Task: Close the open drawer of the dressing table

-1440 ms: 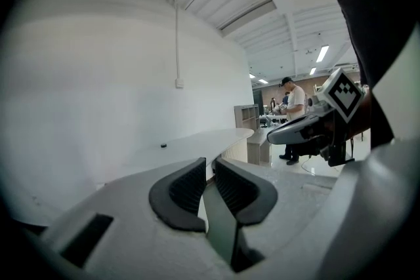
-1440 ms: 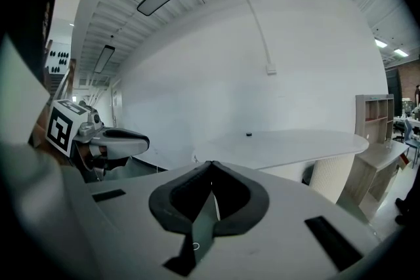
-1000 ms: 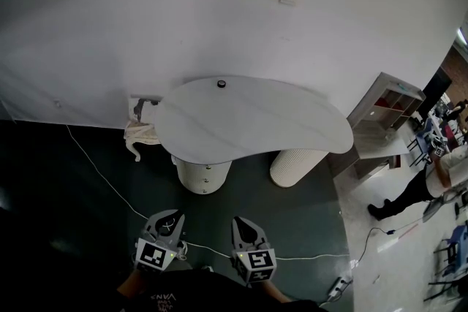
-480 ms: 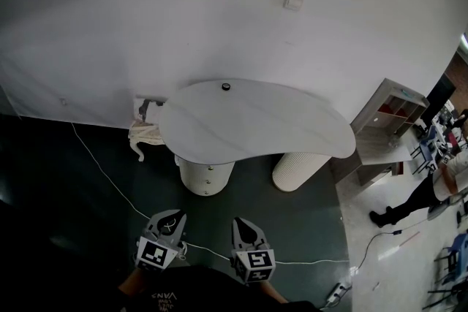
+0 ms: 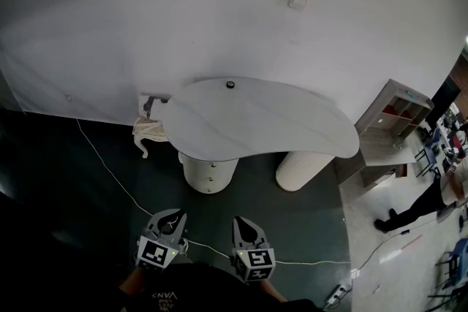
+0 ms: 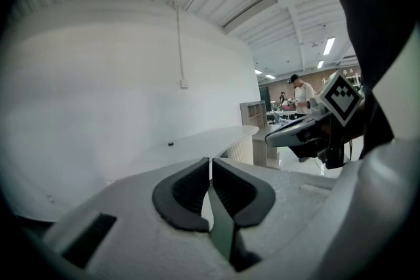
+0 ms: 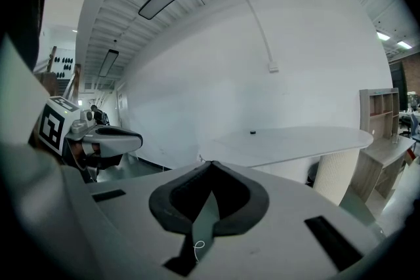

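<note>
White curved wall (image 5: 183,11) is filling the upper part of the head view, with a dark floor (image 5: 73,186) lying below it. The dressing table (image 5: 292,129), white with a kidney-shaped top, is standing against the wall, well ahead of both grippers. A small dark object (image 5: 230,84) is sitting near the table's back edge. Under the top's left part a round drawer base (image 5: 210,173) is standing, and a ribbed leg (image 5: 298,170) is standing under its right part. At the table's left edge a small white box (image 5: 150,100) is jutting out with a cream cloth (image 5: 145,134) hanging from it; whether it is the open drawer is too small to tell. A white cable (image 5: 110,179) is trailing across the floor between the grippers and the table. Beyond the table's right edge a shelf unit (image 5: 398,106) is standing, and a person (image 5: 417,204) is standing further right. The left gripper (image 5: 170,215) and the right gripper (image 5: 245,223) are hovering side by side near the bottom edge.

Seen from the left gripper view, the left gripper (image 6: 210,164) is keeping its jaws nearly together with only a thin slit and nothing between them. The tabletop (image 6: 197,140) is lying far ahead.

Seen from the right gripper view, the right gripper (image 7: 210,167) is holding its jaws fully closed and empty, with the tabletop (image 7: 295,140) ahead.
</note>
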